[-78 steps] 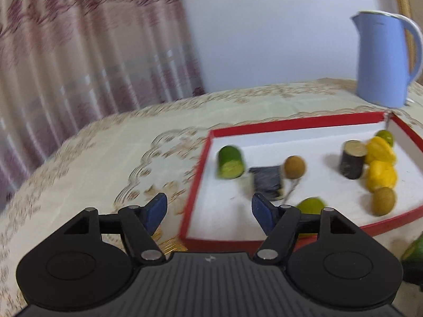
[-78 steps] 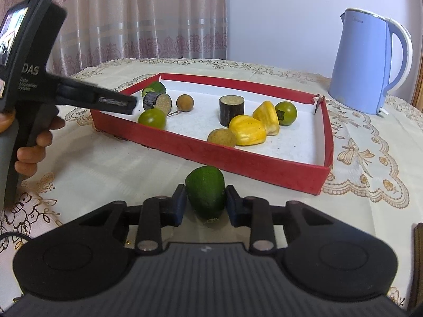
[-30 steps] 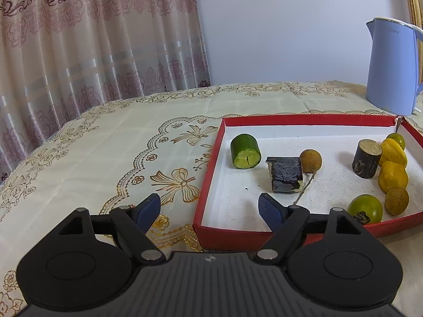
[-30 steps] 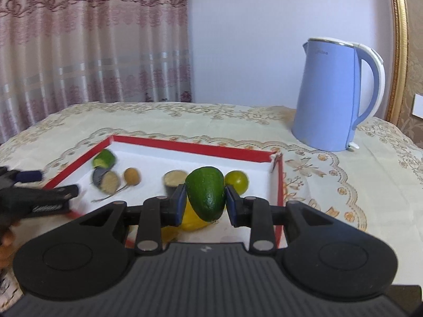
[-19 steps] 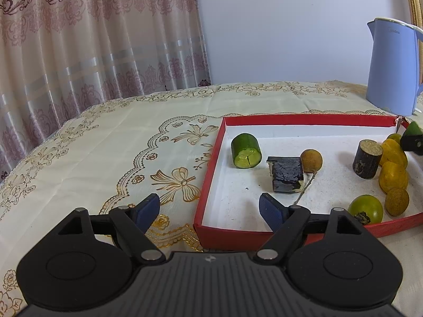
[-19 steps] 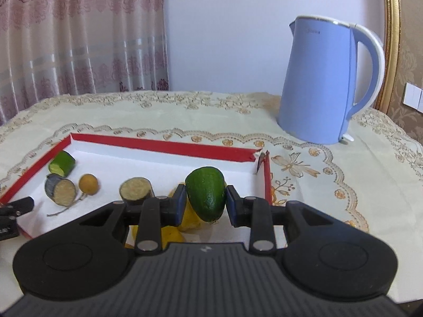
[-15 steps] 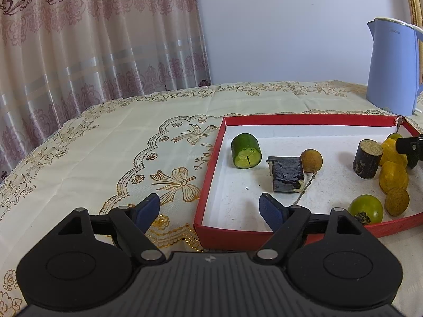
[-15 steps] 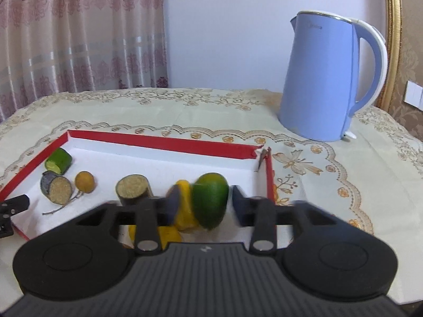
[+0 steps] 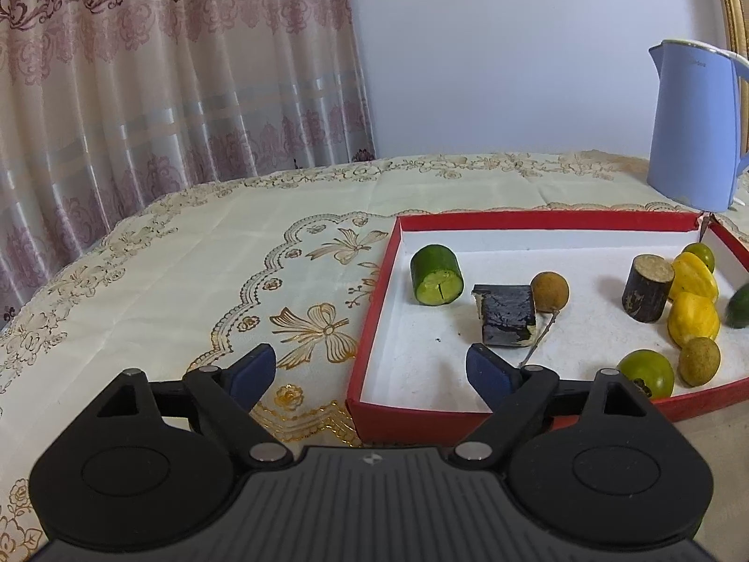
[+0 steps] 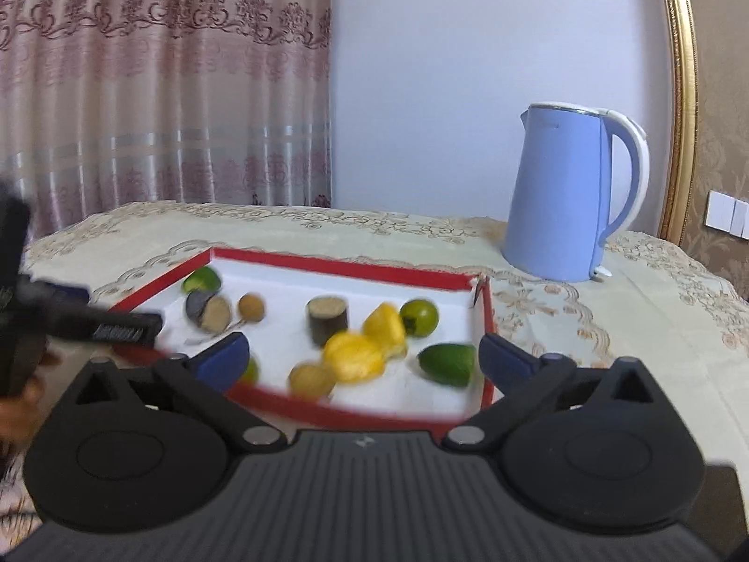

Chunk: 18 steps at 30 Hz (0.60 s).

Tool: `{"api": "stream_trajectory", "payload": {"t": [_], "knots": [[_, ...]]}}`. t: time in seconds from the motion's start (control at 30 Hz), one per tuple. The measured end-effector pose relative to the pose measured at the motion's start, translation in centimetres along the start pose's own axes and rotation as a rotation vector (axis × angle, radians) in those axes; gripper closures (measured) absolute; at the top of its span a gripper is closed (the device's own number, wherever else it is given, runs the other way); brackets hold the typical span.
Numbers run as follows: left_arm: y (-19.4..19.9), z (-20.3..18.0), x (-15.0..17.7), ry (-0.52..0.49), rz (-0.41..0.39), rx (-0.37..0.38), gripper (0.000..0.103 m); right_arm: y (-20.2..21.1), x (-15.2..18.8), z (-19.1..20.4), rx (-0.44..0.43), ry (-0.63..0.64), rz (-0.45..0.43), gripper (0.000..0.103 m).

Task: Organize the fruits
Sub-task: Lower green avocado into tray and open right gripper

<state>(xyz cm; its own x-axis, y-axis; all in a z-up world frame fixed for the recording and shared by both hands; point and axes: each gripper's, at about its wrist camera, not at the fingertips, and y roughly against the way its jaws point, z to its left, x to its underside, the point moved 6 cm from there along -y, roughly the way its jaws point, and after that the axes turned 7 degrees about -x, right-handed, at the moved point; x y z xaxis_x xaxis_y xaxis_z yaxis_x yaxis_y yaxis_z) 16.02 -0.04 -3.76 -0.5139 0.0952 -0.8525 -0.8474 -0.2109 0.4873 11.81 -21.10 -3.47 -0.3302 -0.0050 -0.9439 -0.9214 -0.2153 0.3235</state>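
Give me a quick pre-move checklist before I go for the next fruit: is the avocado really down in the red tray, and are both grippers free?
1. Avocado inside the red tray, near its right wall: ok.
2. Right gripper open, holding nothing: ok.
3. Left gripper open, holding nothing, at the tray's near left corner: ok.
4. Avocado settled: cannot tell; the right wrist view is motion-blurred.
5. Avocado clear of the yellow fruits: ok, a gap shows.
6. Fruit left outside the tray: cannot tell; none in view, but the near table is hidden by the grippers.

left gripper (image 9: pixel 370 370) fingers spread, right gripper (image 10: pixel 363 356) likewise
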Motion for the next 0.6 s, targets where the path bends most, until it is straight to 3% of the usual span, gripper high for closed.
{"api": "stream_trajectory", "payload": {"t": [0.17, 0.43, 0.6], "knots": [[0.0, 0.2, -0.1, 0.01, 0.0, 0.01, 0.014, 0.0, 2.0, 0.7, -0.017, -0.033, 0.044, 0.0], [0.3, 0.3, -0.2, 0.02, 0.012, 0.024, 0.012, -0.2, 2.4, 1.5, -0.036, -0.034, 0.079, 0.0], [0.2, 0.3, -0.2, 0.019, 0.006, 0.02, 0.009, -1.4, 2.7, 2.4, -0.059, -0.002, 0.16, 0.0]]}}
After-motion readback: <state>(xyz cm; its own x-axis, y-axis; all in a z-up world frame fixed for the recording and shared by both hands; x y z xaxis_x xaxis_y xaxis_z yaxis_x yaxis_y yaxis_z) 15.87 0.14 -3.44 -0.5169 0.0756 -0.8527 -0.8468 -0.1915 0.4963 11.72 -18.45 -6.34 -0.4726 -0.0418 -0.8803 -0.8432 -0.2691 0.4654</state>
